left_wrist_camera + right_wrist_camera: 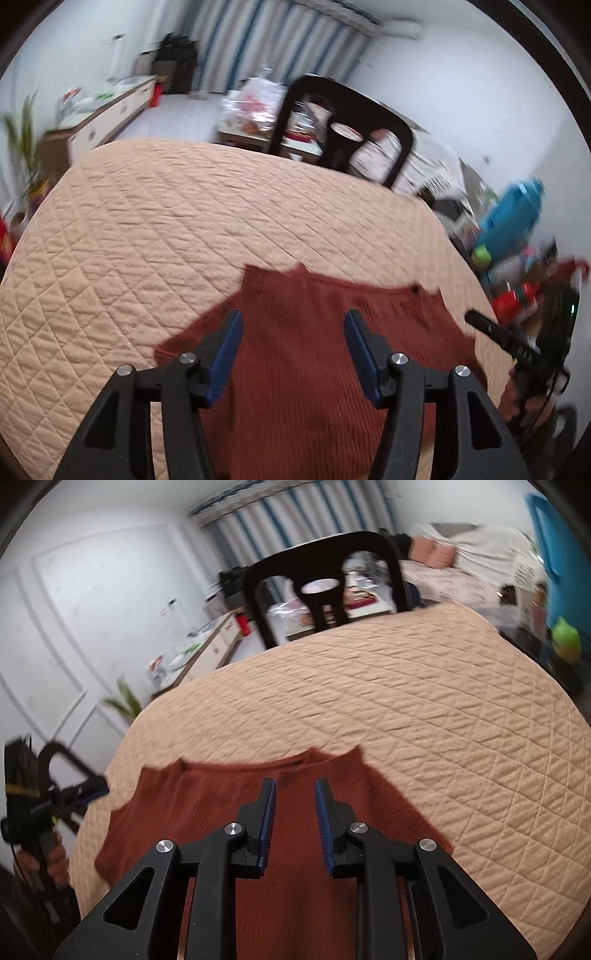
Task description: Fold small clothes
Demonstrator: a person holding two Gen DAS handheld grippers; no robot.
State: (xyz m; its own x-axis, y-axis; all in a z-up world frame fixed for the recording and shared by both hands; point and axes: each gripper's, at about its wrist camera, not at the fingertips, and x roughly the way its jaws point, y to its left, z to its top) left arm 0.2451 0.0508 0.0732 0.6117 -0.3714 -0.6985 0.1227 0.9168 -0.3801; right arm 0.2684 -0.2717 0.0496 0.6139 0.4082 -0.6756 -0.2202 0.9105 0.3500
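**Soft red top lay flat, waiting for you**

Your left gripper [293, 325] and right gripper [294, 794] were both let go, holding nothing. The red top [314, 354] lay just under them on the desk [147, 221]. It looked soft, light and floppy. Pinch its edge.

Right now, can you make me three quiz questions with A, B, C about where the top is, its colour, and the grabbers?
1. Where does the small top lie?
A. on the quilted cover
B. on the chair
C. on the floor

2. What colour is the top?
A. blue
B. rust red
C. white

3. How do the jaws of the left gripper and the right gripper stand?
A. both clamped on the top
B. one holding a cup
C. both open, nothing gripped

Answers: 1 A, it is spread on the peach quilt; 2 B, the fabric is reddish brown; 3 C, gaps show between the blue pads.
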